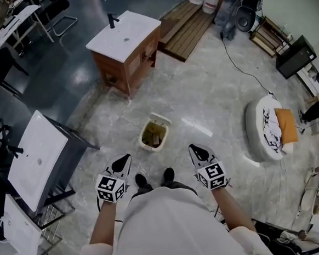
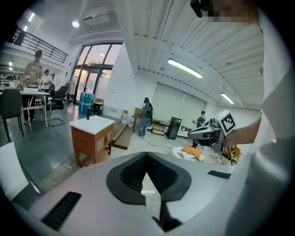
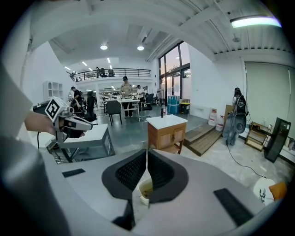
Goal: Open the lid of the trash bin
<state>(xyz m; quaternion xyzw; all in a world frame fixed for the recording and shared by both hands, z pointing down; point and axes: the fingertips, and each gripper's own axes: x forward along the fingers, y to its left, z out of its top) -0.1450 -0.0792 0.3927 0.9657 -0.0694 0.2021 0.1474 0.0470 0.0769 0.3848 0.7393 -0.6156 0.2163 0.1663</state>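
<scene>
Right gripper view: tool point(image 3: 147, 152) closed, seemingly empty.

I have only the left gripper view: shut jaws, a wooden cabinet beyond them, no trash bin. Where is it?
Observer: In the head view the trash bin sits just ahead of the person's shoes.
Operator: Is its lid down?
Observer: No. The lid is tipped up at the bin's far edge, and the inside shows from above.
Operator: What is the right gripper doing?
Observer: The right gripper view shows the right gripper with its jaws together and nothing between them. The bin's open top shows just below their tips.
</scene>
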